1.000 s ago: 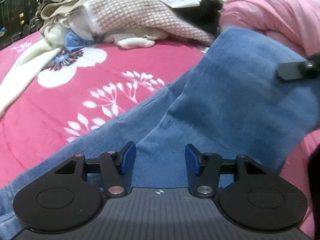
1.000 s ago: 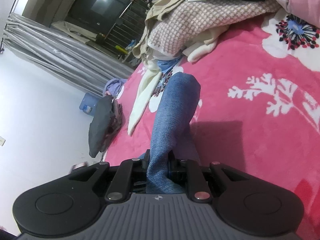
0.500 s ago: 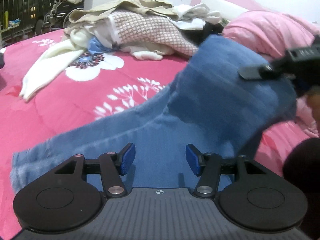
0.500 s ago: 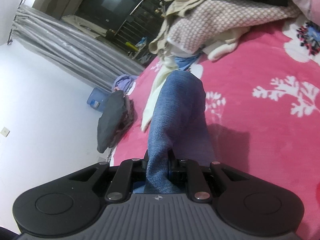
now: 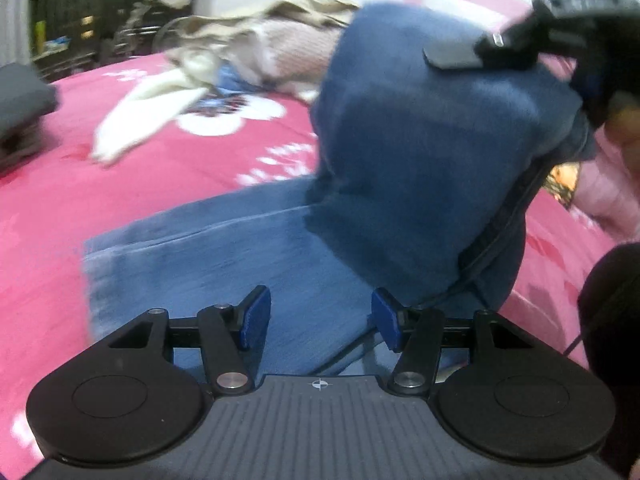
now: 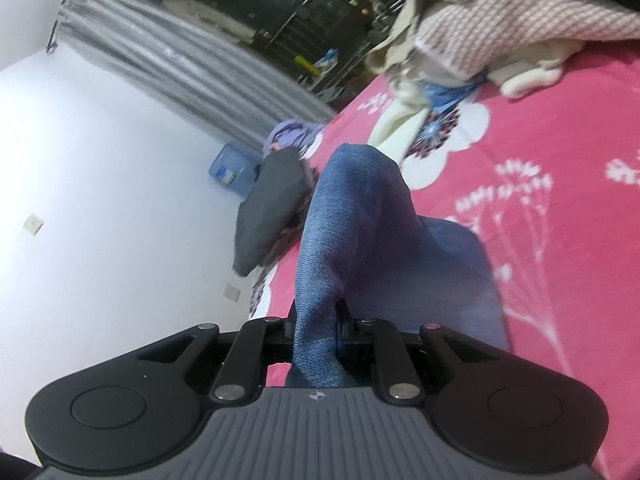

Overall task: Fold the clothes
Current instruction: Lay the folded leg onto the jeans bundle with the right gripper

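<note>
Right gripper (image 6: 318, 322): fingers pressed together on a fold of the blue jeans (image 6: 352, 216) — the denim rises out of the pinch and drapes forward.
Left gripper (image 5: 318, 318): blue pads (image 5: 254, 316) spread apart, nothing between them, hovering over the flat leg of the jeans.
Jeans: one part lies flat on the pink floral blanket (image 5: 60, 208); the other is lifted — held up at the right.
Beyond: a clothes pile (image 6: 500, 28) sits farther back on the blanket.
</note>
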`<state>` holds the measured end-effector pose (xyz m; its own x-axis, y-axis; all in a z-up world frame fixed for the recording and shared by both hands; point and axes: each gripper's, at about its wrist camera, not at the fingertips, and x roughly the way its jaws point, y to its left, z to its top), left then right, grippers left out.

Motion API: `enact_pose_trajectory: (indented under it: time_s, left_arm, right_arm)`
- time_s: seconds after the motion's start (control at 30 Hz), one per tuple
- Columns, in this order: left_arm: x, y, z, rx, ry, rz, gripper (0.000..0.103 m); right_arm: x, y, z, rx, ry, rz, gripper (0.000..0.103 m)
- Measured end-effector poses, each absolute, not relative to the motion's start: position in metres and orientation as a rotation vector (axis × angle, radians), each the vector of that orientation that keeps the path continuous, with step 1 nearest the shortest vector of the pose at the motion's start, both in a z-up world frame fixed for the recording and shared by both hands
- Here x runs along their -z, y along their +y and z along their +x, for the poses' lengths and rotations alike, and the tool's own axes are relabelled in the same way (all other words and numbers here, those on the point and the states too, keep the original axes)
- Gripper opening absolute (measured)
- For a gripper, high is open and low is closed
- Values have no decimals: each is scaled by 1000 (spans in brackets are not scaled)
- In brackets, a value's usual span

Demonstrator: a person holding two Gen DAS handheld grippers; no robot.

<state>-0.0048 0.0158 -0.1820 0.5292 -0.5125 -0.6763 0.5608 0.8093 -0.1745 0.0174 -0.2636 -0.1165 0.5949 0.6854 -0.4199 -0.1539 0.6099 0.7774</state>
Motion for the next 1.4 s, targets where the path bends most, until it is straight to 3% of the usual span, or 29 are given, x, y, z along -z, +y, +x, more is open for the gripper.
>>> enact_pose_trajectory:
  time_s: [0.83, 1.13, 1.3, 1.4]
  left_arm:
    - [178, 165, -15, 408, 818, -507, 56]
    - [183, 193, 2, 404, 808, -716, 56]
    - [181, 205, 12, 409, 813, -802, 56]
    - [176, 209, 14, 411, 813, -815, 56]
  right_arm:
    - [163, -94, 60, -547, 1032, 404, 17]
    - [170, -65, 45, -609, 967, 322, 47]
    - [164, -57, 26, -669, 856, 270, 57]
    - [159, -79, 18, -756, 792, 396, 57]
